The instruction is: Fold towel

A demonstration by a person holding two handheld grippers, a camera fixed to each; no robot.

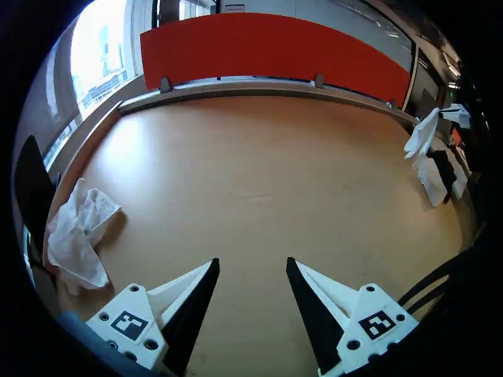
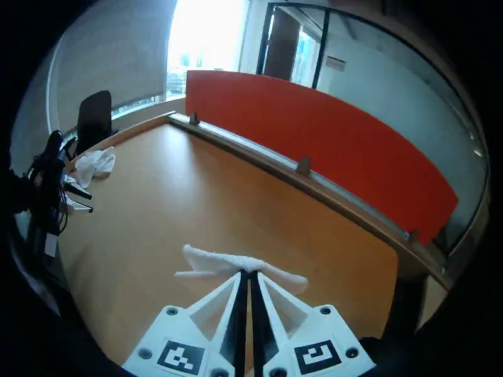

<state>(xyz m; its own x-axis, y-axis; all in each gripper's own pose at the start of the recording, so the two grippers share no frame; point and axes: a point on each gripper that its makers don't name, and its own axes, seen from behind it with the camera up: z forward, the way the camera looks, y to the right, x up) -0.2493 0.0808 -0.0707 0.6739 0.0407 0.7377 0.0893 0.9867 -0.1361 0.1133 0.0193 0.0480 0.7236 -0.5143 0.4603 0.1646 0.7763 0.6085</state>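
1. State: the right tongs (image 2: 249, 274) are pressed together on a bunched white towel (image 2: 220, 261), at 6 o'clock in the right gripper view, just past the tips. The left tongs (image 1: 252, 261) are spread wide with nothing between them, over bare table (image 1: 264, 176).
2. Risk: the pinch looks to sit on a gathered wad, not a clean corner. If we lift from there, we'd expect the towel to hang twisted and the fold to come out skewed.
3. Risk: the bite is thin, right at the tips. A quick drag across the wood could pull the fabric out.
4. Risk: the left tongs are well apart from the work. In the left gripper view, what looks like the same towel (image 1: 422, 133) is far off at 3 o'clock. One-handed, we can't spread it flat, so the edges won't line up.
5. Risk: a crumpled white cloth (image 1: 75, 235) lies at 8 o'clock in the left gripper view, near the table edge. The left tongs could go for the wrong piece.
6. Unknown: we can't tell whether the towel rests on the table or hangs clear, so we can't judge how much is free to swing.
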